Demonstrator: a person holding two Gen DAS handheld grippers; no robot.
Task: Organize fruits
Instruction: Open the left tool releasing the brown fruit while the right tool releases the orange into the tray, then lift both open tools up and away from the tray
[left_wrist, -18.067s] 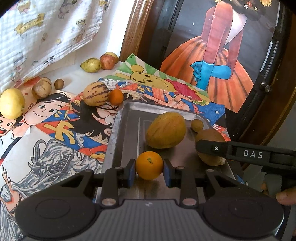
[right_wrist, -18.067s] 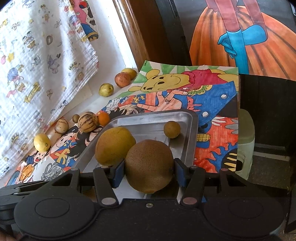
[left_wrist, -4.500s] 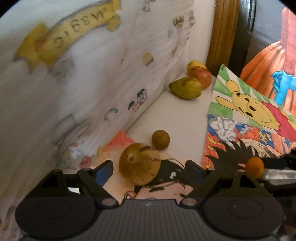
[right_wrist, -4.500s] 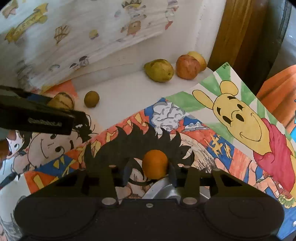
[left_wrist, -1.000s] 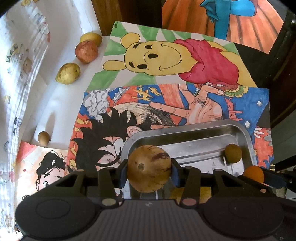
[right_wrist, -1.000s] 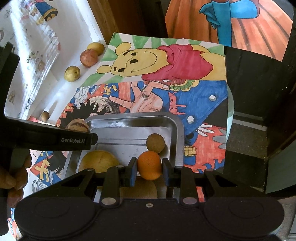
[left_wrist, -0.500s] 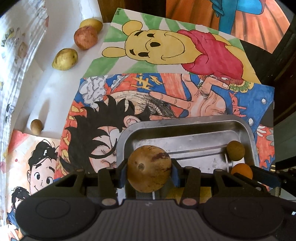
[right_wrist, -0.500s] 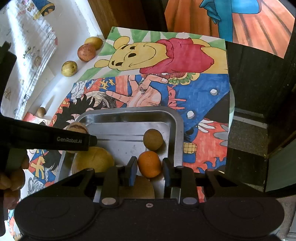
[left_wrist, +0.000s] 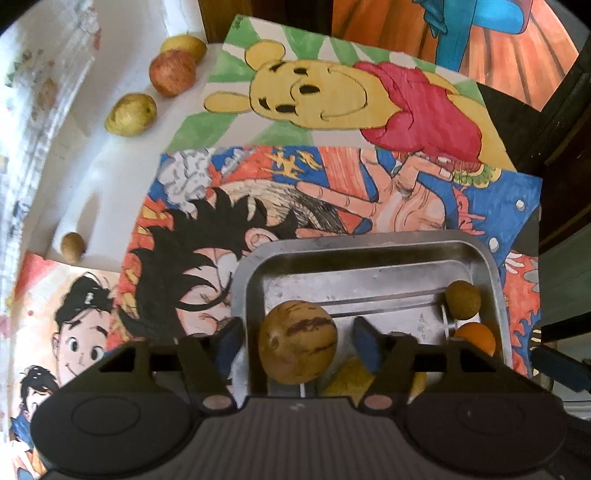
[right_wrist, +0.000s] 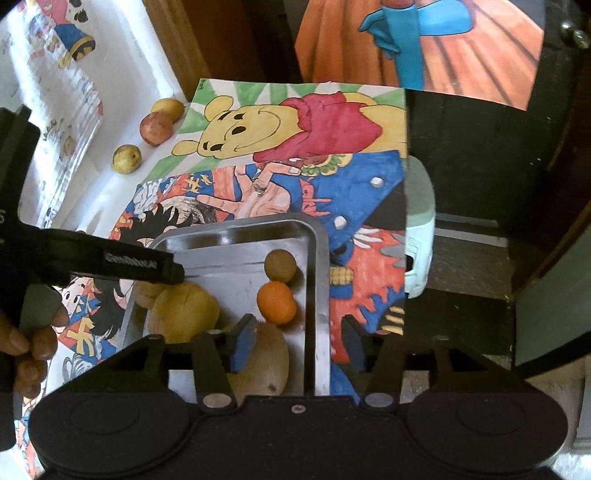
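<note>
My left gripper (left_wrist: 298, 343) hangs over the near left part of the metal tray (left_wrist: 369, 240), and its jaws are opening. The striped brown-yellow fruit (left_wrist: 297, 341) sits between them with a gap at each pad. My right gripper (right_wrist: 297, 345) is also opening, with nothing between its pads, and it straddles the tray's right rim (right_wrist: 317, 258). Just ahead of it the small orange (right_wrist: 276, 302) lies free in the tray beside a small brown fruit (right_wrist: 280, 265). A large yellow fruit (right_wrist: 184, 312) and a brown fruit (right_wrist: 258, 363) lie in the tray too.
On the white ledge at the far left sit a red apple (left_wrist: 172, 72), two yellow fruits (left_wrist: 130, 114) and a small brown fruit (left_wrist: 72, 246). Cartoon drawings cover the table under the tray. A pale stool (right_wrist: 419, 236) and a dark gap lie right of the table's edge.
Both pairs of jaws have spread. The striped fruit is no longer pinched by the left pads. The orange has left the right gripper and lies in the tray, and that gripper has drawn back to the right.
</note>
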